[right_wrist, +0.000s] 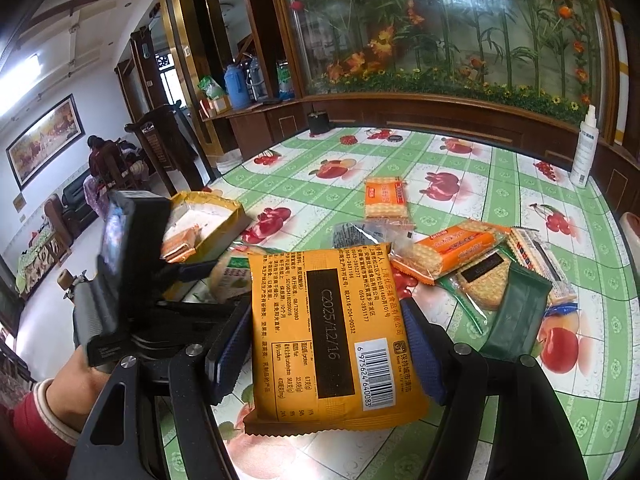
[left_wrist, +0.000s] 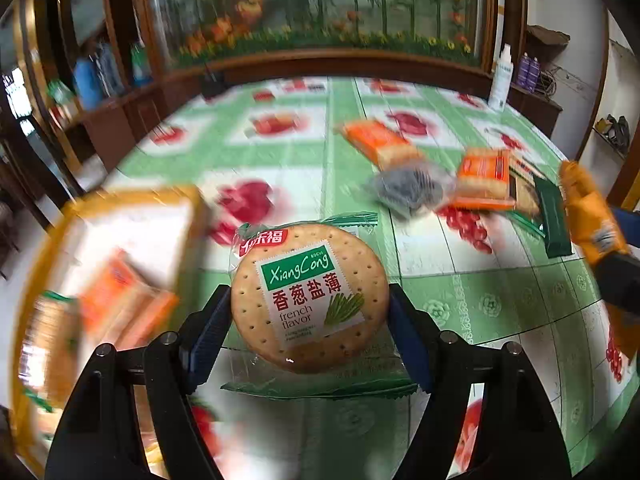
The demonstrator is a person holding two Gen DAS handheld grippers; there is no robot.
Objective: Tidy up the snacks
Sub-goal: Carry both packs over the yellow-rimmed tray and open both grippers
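My left gripper [left_wrist: 310, 320] is shut on a round cracker packet [left_wrist: 308, 296] with a green label, held above the table. It also shows in the right wrist view [right_wrist: 230, 280], with the left gripper [right_wrist: 192, 276] close by. My right gripper [right_wrist: 326, 344] is shut on an orange snack packet [right_wrist: 328, 336], back side up; this packet also shows at the right edge of the left wrist view [left_wrist: 592, 220]. A yellow box [left_wrist: 120, 208] with orange packets inside stands to the left, also in the right wrist view [right_wrist: 216, 216].
Loose snacks lie on the fruit-print tablecloth [right_wrist: 460, 160]: orange cracker packets [right_wrist: 386, 198] [right_wrist: 452, 248], a clear dark packet [right_wrist: 360, 232], a green packet [right_wrist: 516, 316]. A white spray bottle [right_wrist: 584, 152] stands at the far right. A wooden ledge and floral panel back the table.
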